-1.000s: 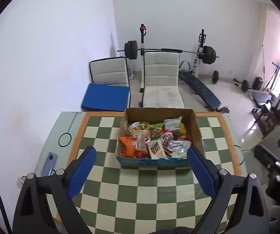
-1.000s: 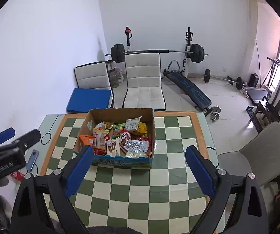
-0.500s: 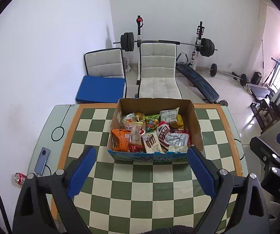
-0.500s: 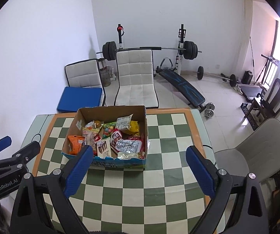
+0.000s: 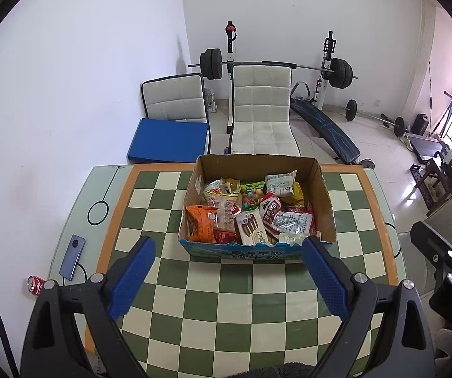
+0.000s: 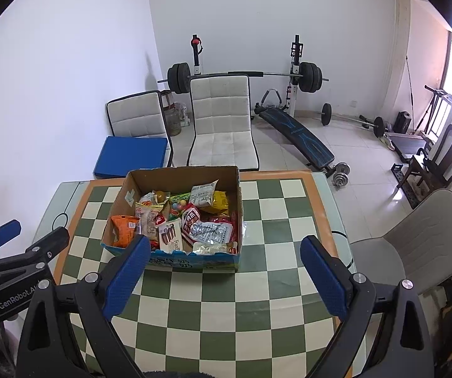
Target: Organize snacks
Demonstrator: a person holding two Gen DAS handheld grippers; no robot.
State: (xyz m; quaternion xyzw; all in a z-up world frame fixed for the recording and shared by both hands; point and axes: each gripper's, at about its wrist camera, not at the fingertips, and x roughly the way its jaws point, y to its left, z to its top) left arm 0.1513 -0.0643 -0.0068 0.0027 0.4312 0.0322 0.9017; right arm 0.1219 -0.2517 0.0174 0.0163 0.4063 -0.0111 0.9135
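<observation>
An open cardboard box [image 5: 259, 165] full of snack packets stands at the far side of a green-and-cream checkered table [image 5: 226, 299]. It also shows in the right wrist view [image 6: 182, 174]. Inside lie an orange packet [image 5: 201, 223], a wafer packet [image 5: 251, 230] and a silver-red packet [image 5: 292, 222], among several others. My left gripper [image 5: 227, 280] is open and empty, held high above the near part of the table. My right gripper [image 6: 223, 278] is open and empty, to the right of the box. Each gripper shows at the edge of the other's view.
A blue phone [image 5: 72, 256] lies on the table's left glass edge, and a red can [image 5: 34, 284] is on the floor beside it. Two white chairs [image 5: 260, 110] stand behind the table, a beige chair [image 6: 415, 249] to its right. Gym equipment fills the back.
Both grippers have risen and drawn back from the box, so more of the table shows. Both stay open and empty. The box has not moved.
</observation>
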